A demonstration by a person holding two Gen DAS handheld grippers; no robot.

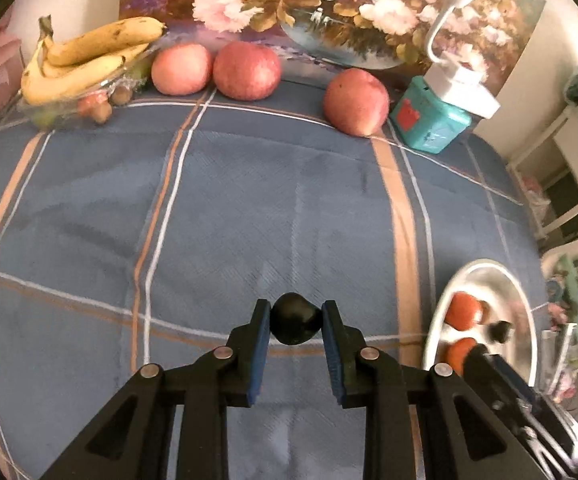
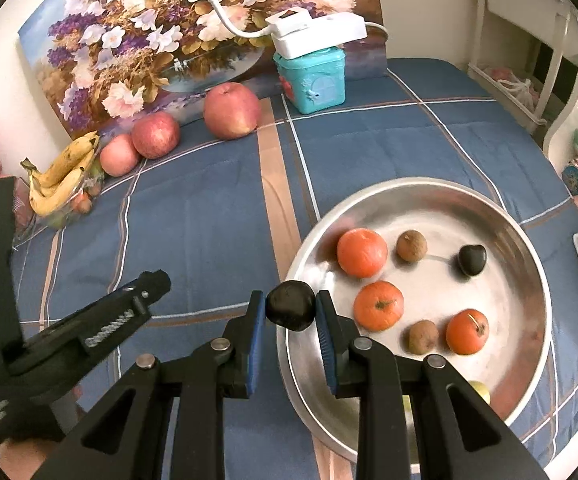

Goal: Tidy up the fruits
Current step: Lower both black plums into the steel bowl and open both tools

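Observation:
My left gripper [image 1: 295,310] is shut on a small dark round fruit [image 1: 295,326], held just above the blue checked cloth. My right gripper [image 2: 291,300] is shut on another dark fruit [image 2: 291,314] over the near left rim of the metal bowl [image 2: 429,188]. Inside the bowl lie three oranges [image 2: 361,253], two small brown fruits [image 2: 411,245] and one dark fruit [image 2: 472,259]. Three red apples [image 1: 247,71] sit along the back of the table. Bananas [image 1: 89,56] rest on a glass dish at the back left. The left gripper [image 2: 157,280] shows side-on left of the bowl.
A teal box [image 1: 429,120] with a white power strip [image 1: 463,88] on top stands at the back right. A floral painting [image 1: 329,8] leans on the wall behind the apples. White shelving [image 2: 529,60] stands past the table's right edge.

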